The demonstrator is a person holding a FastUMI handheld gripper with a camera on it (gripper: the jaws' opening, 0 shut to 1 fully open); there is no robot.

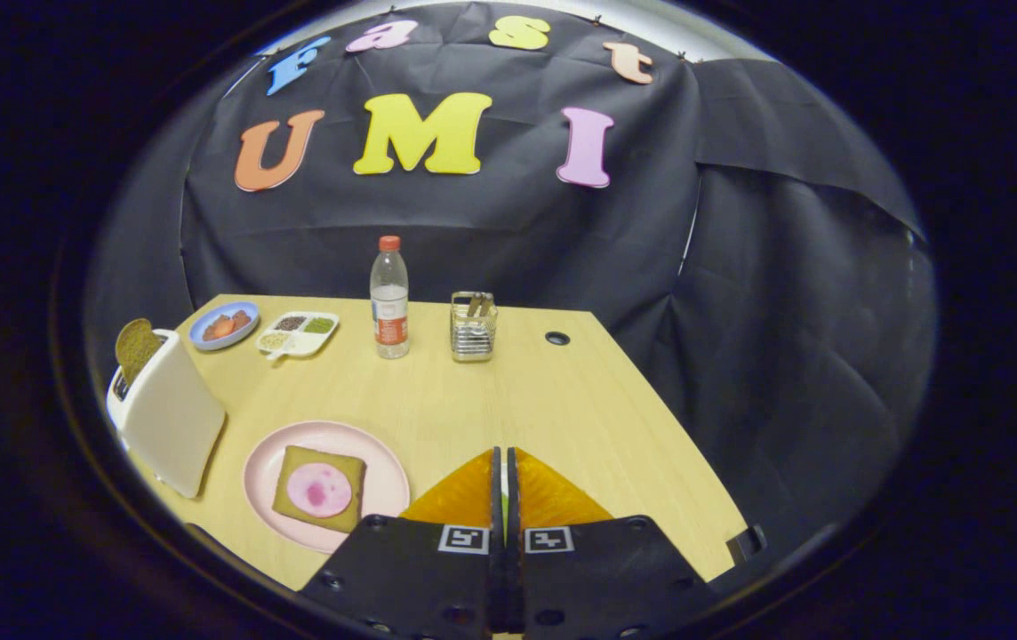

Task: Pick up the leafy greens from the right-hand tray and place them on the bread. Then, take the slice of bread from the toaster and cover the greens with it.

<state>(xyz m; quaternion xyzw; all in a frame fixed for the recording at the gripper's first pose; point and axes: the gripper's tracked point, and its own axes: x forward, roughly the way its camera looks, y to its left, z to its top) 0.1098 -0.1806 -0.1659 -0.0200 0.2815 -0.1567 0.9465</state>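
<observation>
**Clerk:** State of the hand-held gripper point(504, 476)?

**Inspector:** Fingers drawn together, with only a slit between them. A thin pale-green sliver shows in that slit. It is too small to tell whether it is the leafy greens or whether anything is pinched.

**Clerk:** Pose?

**Inspector:** Held above the surface point(580, 409) near its edge. The fingers point forward and somewhat down, level side to side, toward the wire holder point(473, 327) and water bottle point(389, 298) well beyond them.

**Clerk:** The task's things?

**Inspector:** The pink plate point(388, 498) lies just left of the fingers. It carries the bread point(295, 471), which has a round pink slice point(319, 490) on top. The toaster point(169, 422) stands further left, and a brown bread slice point(136, 348) stands up out of its slot.

**Clerk:** Handling?

**Inspector:** In the inspector's judgement, greens are light, limp and easily torn, and are best pinched gently at a bunched part or the stem. They may cling to the fingers on release. The toaster slice looks stiff and crumbly. It should be gripped across its exposed top edge, lifted straight up, then laid flat.
</observation>
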